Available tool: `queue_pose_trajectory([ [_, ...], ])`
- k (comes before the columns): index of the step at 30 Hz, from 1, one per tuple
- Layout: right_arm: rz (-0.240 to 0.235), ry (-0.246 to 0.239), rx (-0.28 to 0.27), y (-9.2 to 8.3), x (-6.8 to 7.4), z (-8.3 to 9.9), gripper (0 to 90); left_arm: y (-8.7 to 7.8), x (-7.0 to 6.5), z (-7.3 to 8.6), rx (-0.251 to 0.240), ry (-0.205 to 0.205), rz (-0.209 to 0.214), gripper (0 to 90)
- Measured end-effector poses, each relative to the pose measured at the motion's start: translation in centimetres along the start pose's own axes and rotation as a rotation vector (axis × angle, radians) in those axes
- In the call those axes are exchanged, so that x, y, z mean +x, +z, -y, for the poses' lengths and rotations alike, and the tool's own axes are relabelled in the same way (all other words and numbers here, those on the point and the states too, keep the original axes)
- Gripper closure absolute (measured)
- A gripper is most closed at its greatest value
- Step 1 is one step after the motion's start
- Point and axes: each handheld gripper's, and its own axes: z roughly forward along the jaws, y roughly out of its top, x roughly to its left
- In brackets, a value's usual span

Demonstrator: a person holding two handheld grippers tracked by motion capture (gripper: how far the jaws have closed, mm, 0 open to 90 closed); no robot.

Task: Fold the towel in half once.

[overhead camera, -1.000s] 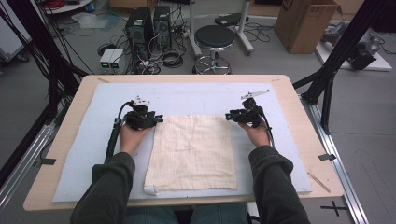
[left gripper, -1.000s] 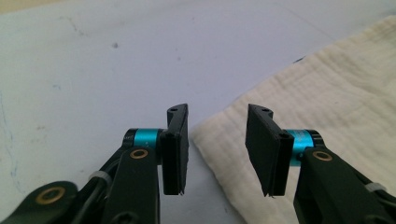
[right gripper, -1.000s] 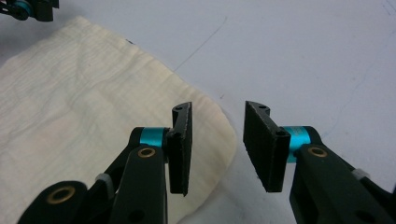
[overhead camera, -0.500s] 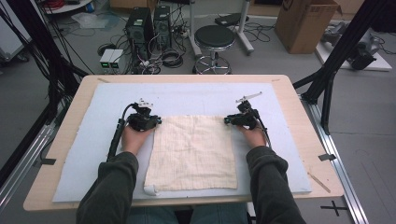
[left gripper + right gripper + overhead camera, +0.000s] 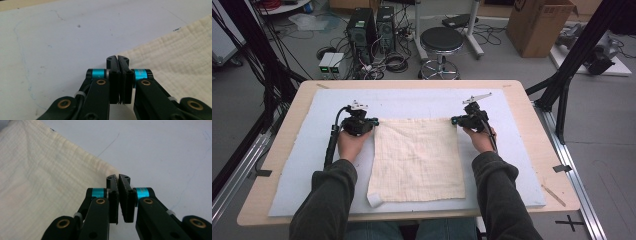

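High view: left gripper and right gripper each pinch a far corner of the cream muslin cloth, likely to lift or fold it. The cloth lies flat between them on the blue-grey mat.

Left gripper view: jaws have just clamped shut on the cloth corner; bare mat beyond.

Right gripper view: jaws have just closed on the corner. Nothing obstructs.

The right gripper points at the corner of the cream cloth, which lies flat on a pale blue-grey mat. Its jaws have just been closing and now stand together at the tips, right at the cloth's corner; whether fabric is pinched between them cannot be told. The cloth spreads off to the left, its edge running up and away. A thin dark line marks the mat beyond the jaws.
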Motion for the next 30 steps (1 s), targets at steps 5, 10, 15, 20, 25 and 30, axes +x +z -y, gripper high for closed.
queue_pose_trajectory([
  [5,0.013,-0.019,-0.031,-0.4,0.2,-1.4,86.4,-1.0,0.5,-1.3,-0.029,0.006,0.001,87.7],
  [10,0.001,0.006,-0.101,-1.5,0.0,-2.4,86.4,-2.1,0.7,-2.8,-0.087,-0.005,0.019,87.7],
  [15,-0.024,0.036,-0.070,-1.4,-0.2,-1.8,86.4,-2.0,0.5,-2.4,-0.022,0.026,0.047,87.6],
  [20,-0.051,0.037,-0.094,-1.9,0.1,-1.3,86.4,-2.8,-0.2,-2.7,-0.033,0.051,0.070,87.7],
  [25,-0.083,0.030,-0.127,-2.7,0.5,-1.1,86.3,-3.7,-0.7,-2.1,-0.035,0.075,0.057,87.6],
  [30,-0.102,0.005,-0.118,-3.1,1.2,-0.8,86.3,-4.5,-0.9,-1.1,-0.049,0.065,0.067,87.7],
])
